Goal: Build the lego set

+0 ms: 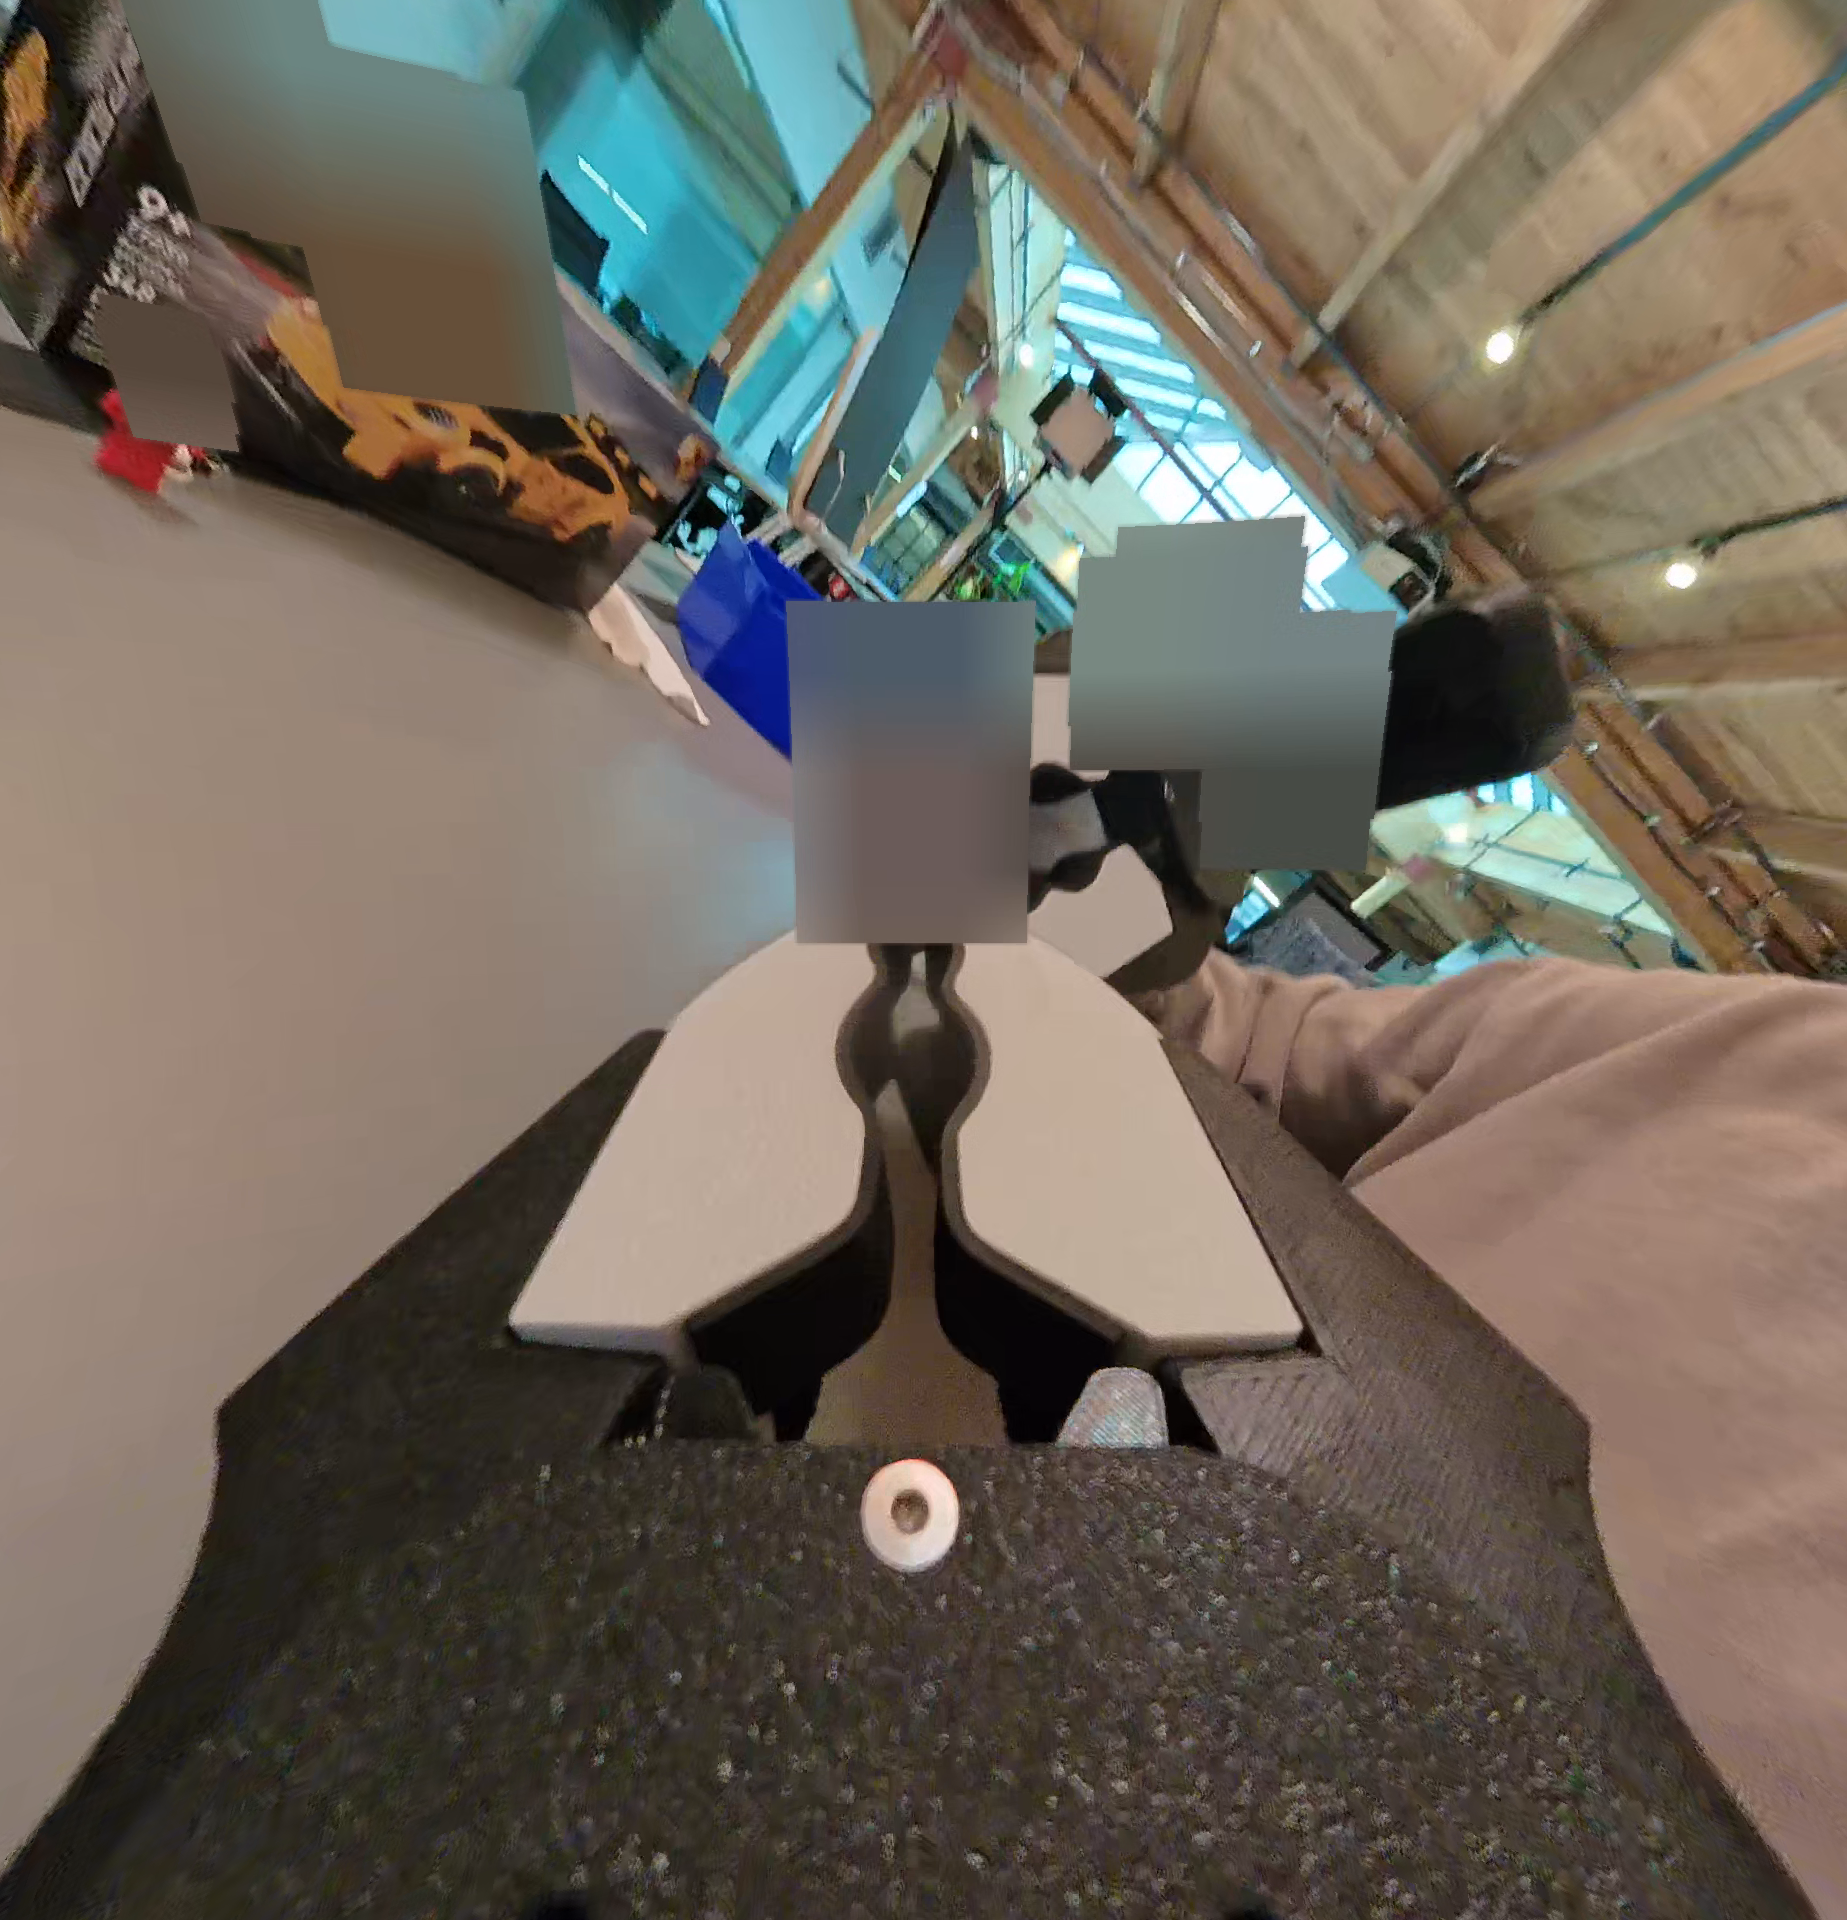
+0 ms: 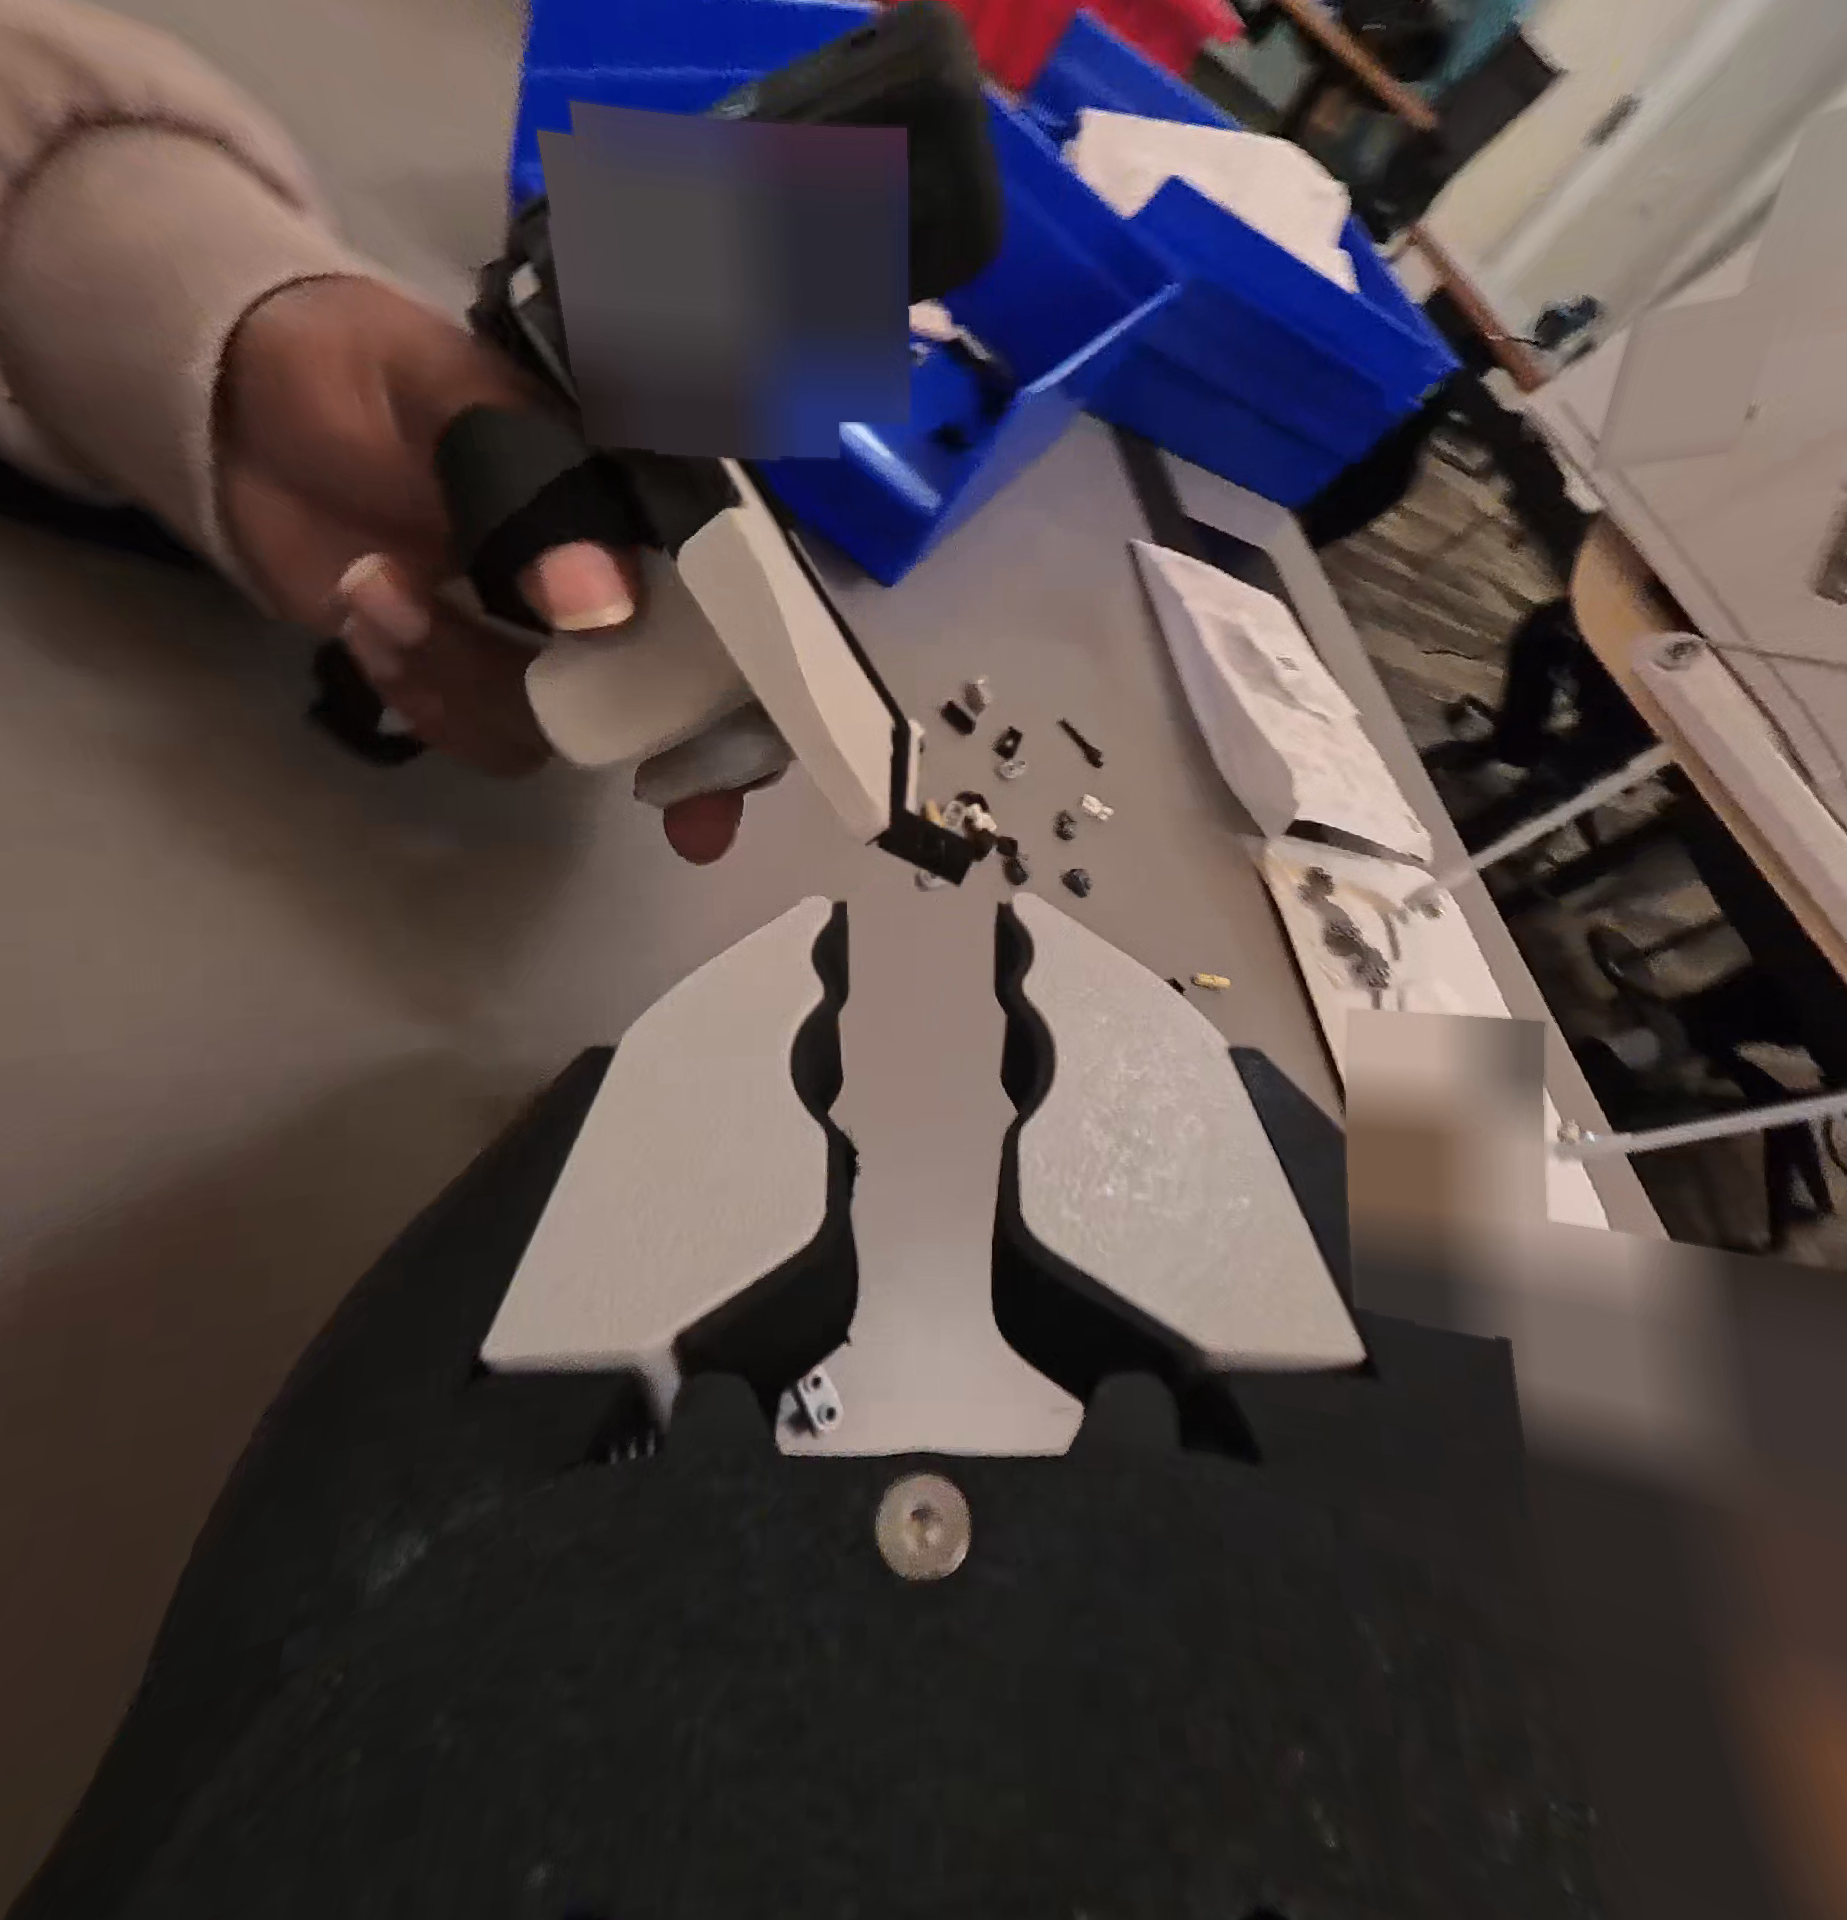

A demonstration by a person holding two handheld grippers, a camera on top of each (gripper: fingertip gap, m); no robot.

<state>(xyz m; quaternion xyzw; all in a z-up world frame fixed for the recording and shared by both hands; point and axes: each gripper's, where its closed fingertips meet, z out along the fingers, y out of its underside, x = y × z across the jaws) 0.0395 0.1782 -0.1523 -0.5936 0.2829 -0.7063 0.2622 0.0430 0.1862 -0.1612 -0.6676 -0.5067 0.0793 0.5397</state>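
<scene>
- My left gripper (image 2: 914, 831), seen from the right wrist view, is clamped on a small black lego assembly (image 2: 924, 844); its long axis lies roughly along the table (image 2: 171, 935), tilted down to the right.
- My right gripper (image 2: 919, 914) has its fingers apart, nothing between them.
- Loose lego pieces (image 2: 1044, 790) lie scattered just beyond the held assembly.
- Blue bins (image 2: 1158, 343): white paper in the rear one; contents of the front one unclear.
- An instruction booklet (image 2: 1262, 686) lies right of the pieces.
- Left wrist view only: the lego box (image 1: 462, 447); a mosaic patch hides my fingertips there.
</scene>
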